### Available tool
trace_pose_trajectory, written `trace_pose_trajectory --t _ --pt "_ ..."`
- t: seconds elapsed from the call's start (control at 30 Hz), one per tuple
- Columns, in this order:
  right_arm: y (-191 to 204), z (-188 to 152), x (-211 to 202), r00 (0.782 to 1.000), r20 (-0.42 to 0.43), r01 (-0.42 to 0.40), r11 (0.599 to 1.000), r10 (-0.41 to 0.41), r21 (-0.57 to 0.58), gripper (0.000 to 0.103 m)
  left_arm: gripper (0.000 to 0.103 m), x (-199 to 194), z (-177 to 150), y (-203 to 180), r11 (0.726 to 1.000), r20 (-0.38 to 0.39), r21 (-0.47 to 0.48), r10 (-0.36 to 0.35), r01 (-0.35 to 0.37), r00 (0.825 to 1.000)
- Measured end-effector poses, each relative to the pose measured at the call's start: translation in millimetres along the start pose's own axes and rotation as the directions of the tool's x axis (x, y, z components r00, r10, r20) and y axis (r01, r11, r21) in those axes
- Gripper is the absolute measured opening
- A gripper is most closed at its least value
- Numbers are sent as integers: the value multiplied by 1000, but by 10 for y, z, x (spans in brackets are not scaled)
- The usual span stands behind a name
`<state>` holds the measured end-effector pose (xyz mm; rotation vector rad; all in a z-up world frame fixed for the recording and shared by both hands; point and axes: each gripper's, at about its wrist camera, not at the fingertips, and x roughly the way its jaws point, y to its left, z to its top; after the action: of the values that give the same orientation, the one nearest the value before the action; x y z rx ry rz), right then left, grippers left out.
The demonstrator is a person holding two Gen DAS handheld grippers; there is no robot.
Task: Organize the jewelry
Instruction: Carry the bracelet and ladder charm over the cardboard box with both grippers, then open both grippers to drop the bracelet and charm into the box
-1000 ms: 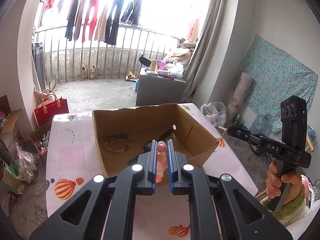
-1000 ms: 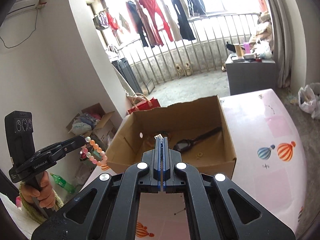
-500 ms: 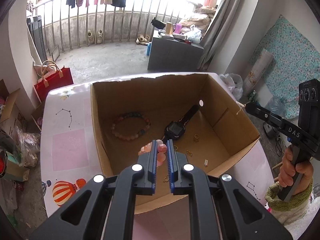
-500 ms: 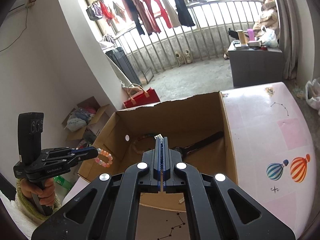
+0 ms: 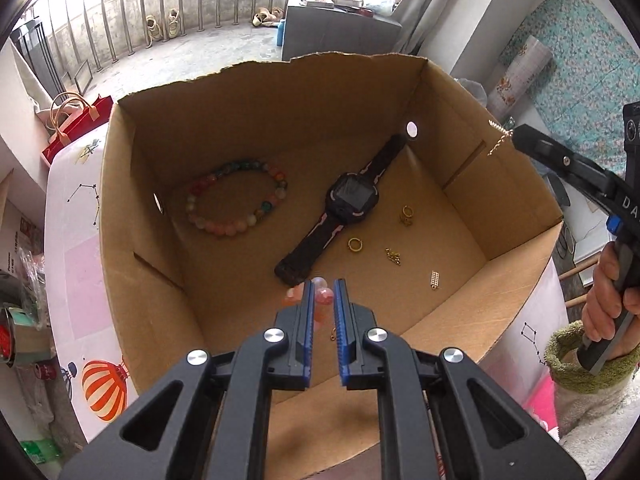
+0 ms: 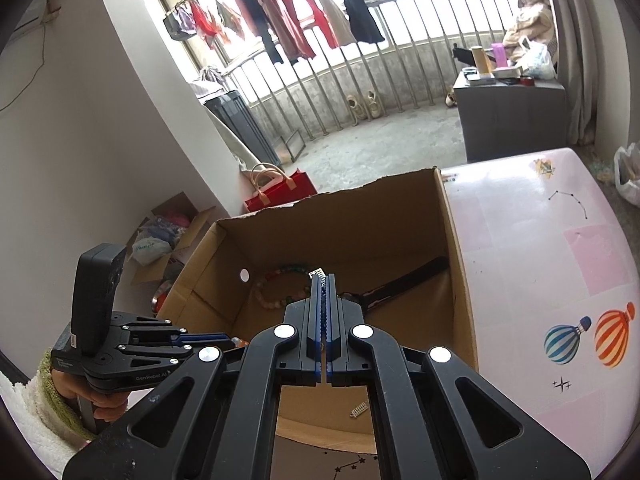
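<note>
Left wrist view: left gripper (image 5: 322, 294) points down into the open box (image 5: 256, 92), which fills the frame centre. Jaws nearly closed, pinching a pink bead bracelet (image 5: 322, 298); beads show between and just left of the blue pads, above the box floor at lower centre. On the floor: a multicolour bead bracelet (image 5: 236, 204) at left, a black watch (image 5: 352, 200) lying diagonally at centre, two gold rings (image 5: 355, 244) and small gold pieces right of the watch, a small silver strip (image 5: 435, 280) further right. Right gripper (image 5: 516, 138) enters from the right edge, outside the box's right wall, with a thin gold chain piece (image 5: 498, 140) at its tip. A hand (image 5: 608, 304) grips its handle at lower right. Tabletop (image 5: 76, 248) is pink with balloon prints.

Right wrist view: right gripper (image 6: 323, 280) at centre, jaws pressed together, a small pale chain end (image 6: 317, 273) sticking out at the tip, over the box (image 6: 332, 216). Left gripper (image 6: 216, 338) at lower left, its tip hidden behind the near one. Silver strip (image 6: 359, 409) lies at bottom centre.
</note>
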<state>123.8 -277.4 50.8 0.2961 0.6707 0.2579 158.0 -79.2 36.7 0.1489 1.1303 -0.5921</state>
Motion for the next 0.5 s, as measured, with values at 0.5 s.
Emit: trace_pose_trajectory --t 0.5 --pt "-47 -1 -37 999 18 28 1000 -28 11 0 11 63 74 -33 994 -67 33 109 -107 992"
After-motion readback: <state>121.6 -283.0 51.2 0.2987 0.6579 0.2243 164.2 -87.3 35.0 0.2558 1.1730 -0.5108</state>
